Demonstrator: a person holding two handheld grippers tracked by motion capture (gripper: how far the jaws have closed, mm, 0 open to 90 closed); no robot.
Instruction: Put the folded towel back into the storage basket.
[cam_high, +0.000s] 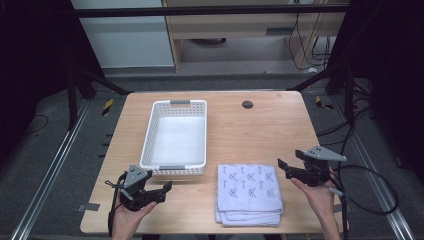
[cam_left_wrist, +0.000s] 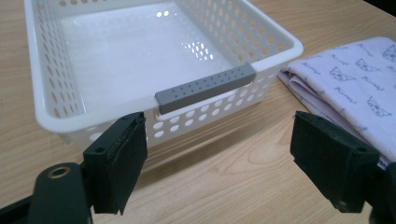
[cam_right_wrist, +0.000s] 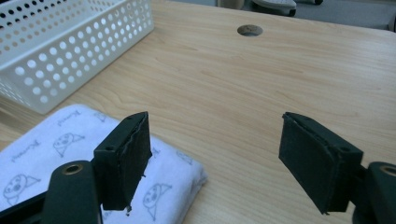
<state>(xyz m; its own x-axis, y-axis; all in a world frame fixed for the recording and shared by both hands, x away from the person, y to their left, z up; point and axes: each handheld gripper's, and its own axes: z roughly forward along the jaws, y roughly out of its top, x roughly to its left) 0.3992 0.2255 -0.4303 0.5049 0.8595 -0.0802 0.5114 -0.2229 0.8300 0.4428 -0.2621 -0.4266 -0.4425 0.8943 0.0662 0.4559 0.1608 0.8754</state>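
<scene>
Right now both sets of fingers stand wide apart and empty: the left gripper (cam_high: 159, 191) beside the white basket (cam_high: 150, 131), the right gripper (cam_high: 289, 166) beside the folded towel (cam_high: 248, 192) on the desk (cam_high: 260, 130). Pinching only the top layer could unfold it.

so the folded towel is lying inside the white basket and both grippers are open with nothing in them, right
Not quite: the folded towel lies on the table beside the white basket, not inside it; the high view shows this. The left gripper and right gripper are indeed open with nothing in them.
</scene>
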